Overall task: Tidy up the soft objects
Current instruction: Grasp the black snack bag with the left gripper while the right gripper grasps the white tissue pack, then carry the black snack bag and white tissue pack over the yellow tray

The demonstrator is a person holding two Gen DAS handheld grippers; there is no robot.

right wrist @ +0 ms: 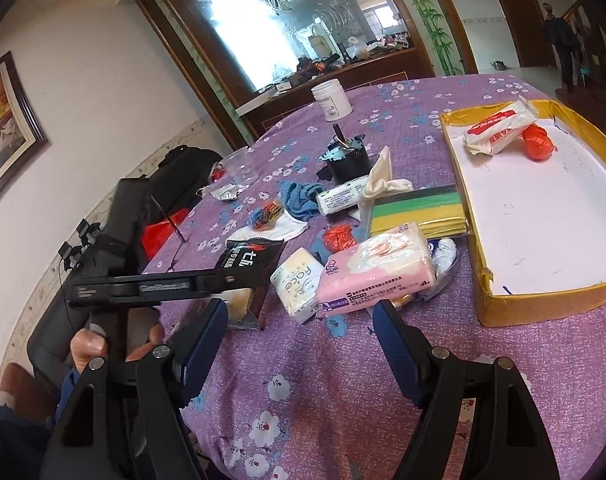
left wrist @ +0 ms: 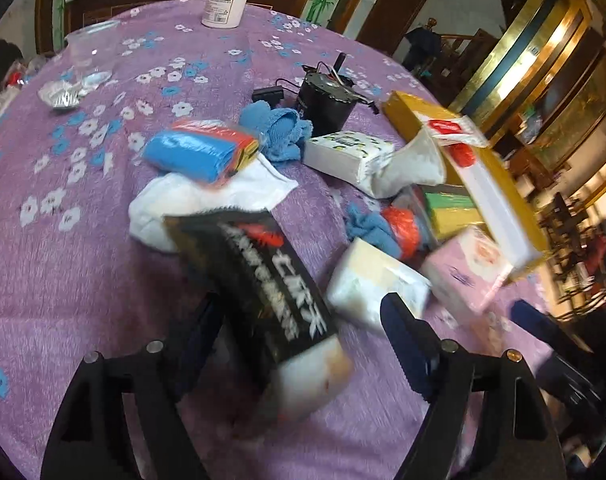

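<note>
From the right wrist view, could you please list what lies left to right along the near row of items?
Black packet → white tissue pack → pink tissue pack → yellow box.

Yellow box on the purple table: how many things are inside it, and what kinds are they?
White packet with a red label: 1
Orange-red crinkly ball: 1
Total in the yellow box: 2
</note>
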